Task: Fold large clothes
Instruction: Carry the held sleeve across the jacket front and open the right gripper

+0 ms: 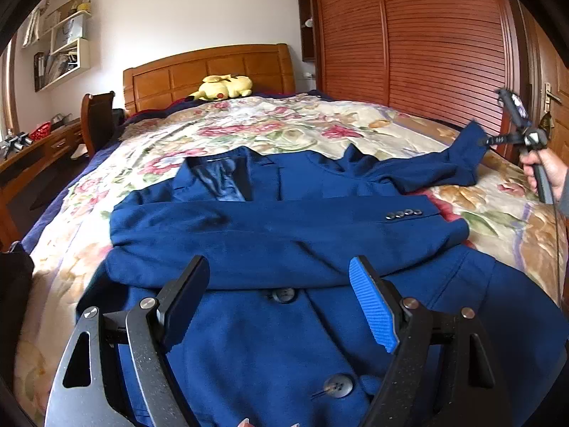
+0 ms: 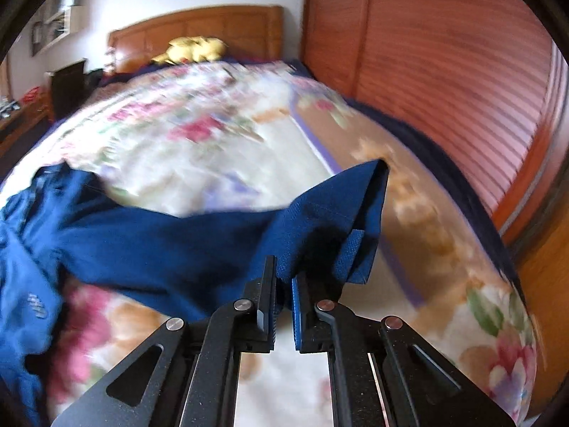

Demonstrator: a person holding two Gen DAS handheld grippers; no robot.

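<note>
A: Garment and location?
B: Blue jacket (image 1: 284, 235), spread front-up on floral bedspread (image 1: 249, 124) of the bed, collar toward the far headboard (image 1: 209, 71). Large buttons down the near front panel.

A: Sleeves?
B: One sleeve (image 1: 284, 220) folded across the chest, cuff with a row of small buttons at the right. Other sleeve (image 2: 199, 245) stretched out to the right, cuff lifted clear of the bedspread.

A: Left hand-held gripper (image 1: 281, 302)?
B: Released. Jaws wide apart, over the near front panel of the jacket, nothing between the pads. Blue ribbed pad visible on the right finger. Contact with the cloth below: cannot tell.

A: Right hand-held gripper (image 2: 283, 306)?
B: Clenched on the raised sleeve near the cuff. Fabric pinched between the two pads, cuff end standing up past the fingertips. From the left wrist view, same tool at the far right edge, a hand (image 1: 544, 174) round its handle, sleeve end pulled up toward it.

A: Image quality?
B: Right wrist view smeared by motion blur; bedspread pattern and wardrobe slats streaked. Left wrist view sharp.

A: Surroundings?
B: Yellow plush toy (image 1: 224, 87) at the far end by the headboard. Slatted wooden wardrobe (image 1: 426, 42) along the right. Wooden desk (image 1: 32, 153) and chair (image 1: 96, 117) on the left, wall shelves (image 1: 67, 46) above.
</note>
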